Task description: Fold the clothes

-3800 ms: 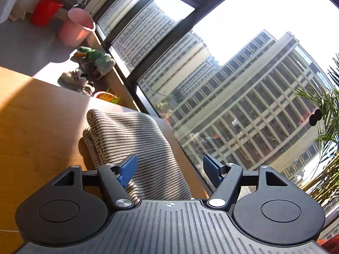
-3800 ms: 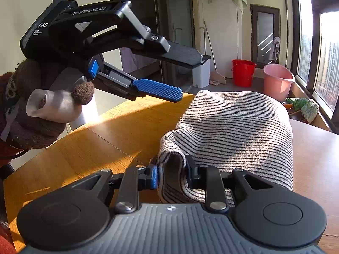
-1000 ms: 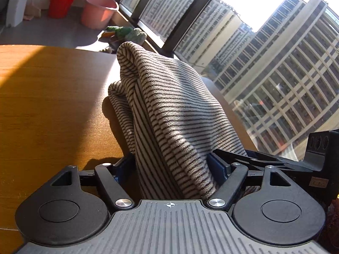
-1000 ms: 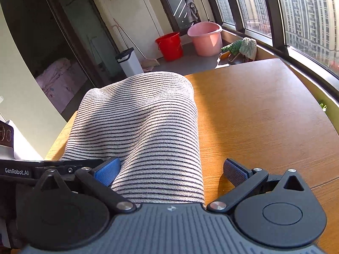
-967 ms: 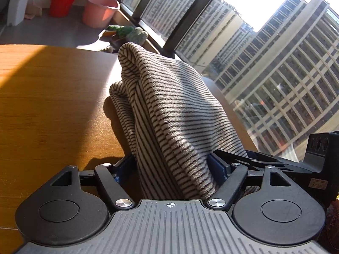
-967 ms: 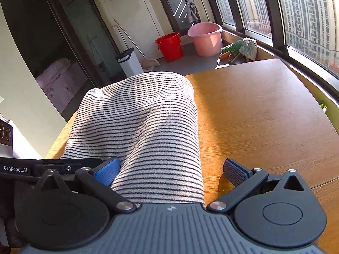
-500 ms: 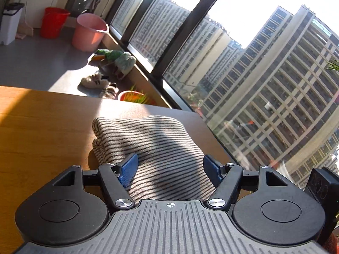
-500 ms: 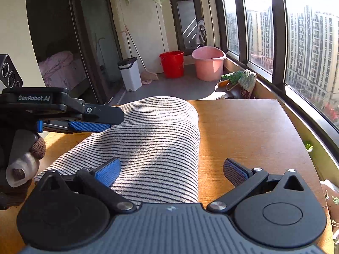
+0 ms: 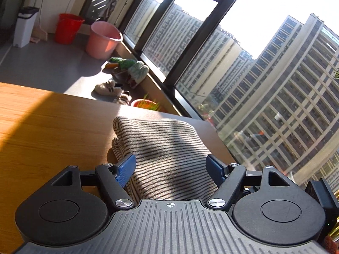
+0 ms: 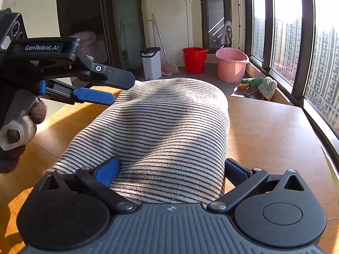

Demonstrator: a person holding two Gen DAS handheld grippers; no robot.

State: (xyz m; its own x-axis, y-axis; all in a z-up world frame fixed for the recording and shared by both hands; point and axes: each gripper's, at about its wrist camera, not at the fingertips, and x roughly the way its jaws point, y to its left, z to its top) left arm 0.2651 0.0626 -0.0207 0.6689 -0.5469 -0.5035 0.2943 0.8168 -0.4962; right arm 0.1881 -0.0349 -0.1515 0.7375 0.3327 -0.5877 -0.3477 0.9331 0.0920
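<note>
1. The folded grey-and-black striped knit garment [image 10: 165, 139] lies on the wooden table [image 10: 275, 139].
2. The left gripper [image 9: 170, 166] is spread wide, gripping nothing.
3. The right gripper [image 10: 171, 170] likewise straddles the cloth, released.

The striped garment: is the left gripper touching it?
Apart. The right wrist view shows the left gripper hanging in the air, jaws open, above the striped garment.

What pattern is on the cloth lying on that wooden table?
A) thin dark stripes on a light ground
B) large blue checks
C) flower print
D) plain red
A: the folded cloth on the wooden table shows narrow dark stripes across a pale ground in both wrist views.
</note>
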